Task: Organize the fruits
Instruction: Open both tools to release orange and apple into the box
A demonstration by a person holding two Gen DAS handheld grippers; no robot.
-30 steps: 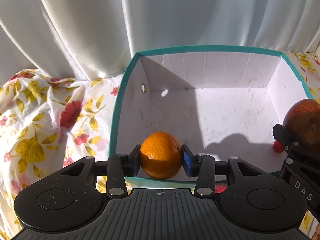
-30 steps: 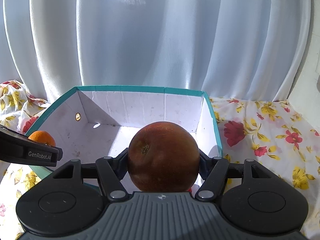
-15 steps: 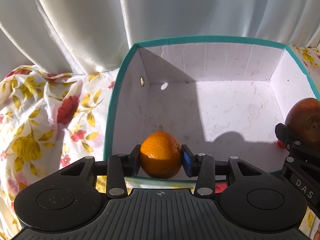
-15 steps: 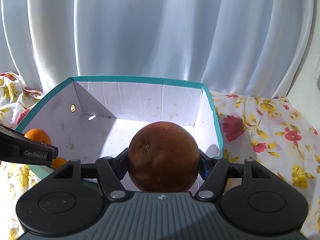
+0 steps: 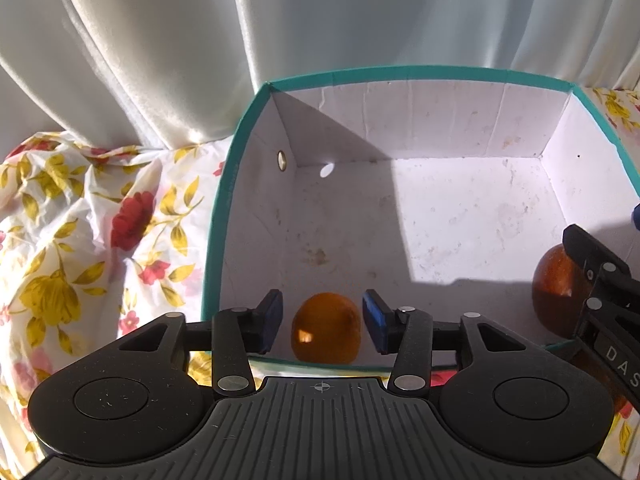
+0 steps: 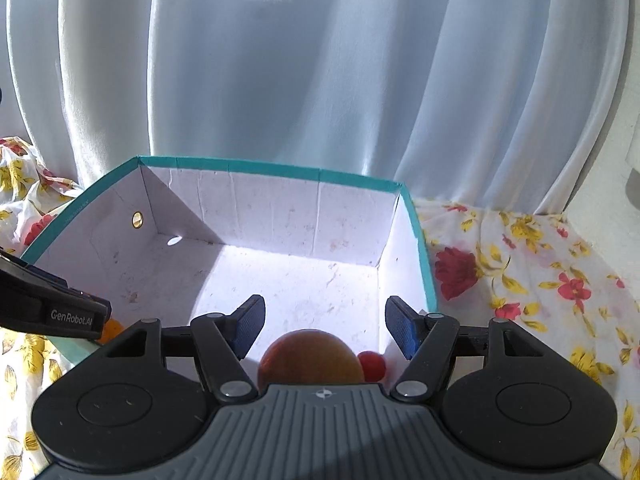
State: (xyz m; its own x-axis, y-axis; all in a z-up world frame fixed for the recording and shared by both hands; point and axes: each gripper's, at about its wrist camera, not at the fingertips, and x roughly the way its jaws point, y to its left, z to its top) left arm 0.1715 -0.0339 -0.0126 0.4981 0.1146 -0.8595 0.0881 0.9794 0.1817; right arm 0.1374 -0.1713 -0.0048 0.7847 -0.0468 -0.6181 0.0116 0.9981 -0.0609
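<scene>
A teal-rimmed white box stands before both grippers. My left gripper is open over its near left corner. A small orange lies below, between the pads but apart from them, in shadow inside the box. My right gripper is open over the near right part of the box. A large dark red-brown fruit lies below it on the box floor, also in the left wrist view. A small red fruit lies beside it.
A flowered cloth covers the surface on both sides of the box. White curtains hang right behind it. The left gripper's body shows at the left of the right wrist view, with a bit of the orange under it.
Both grippers have opened. The orange and the dark red-brown fruit have dropped out of the jaws into the box. Both grippers moved forward over the box.
</scene>
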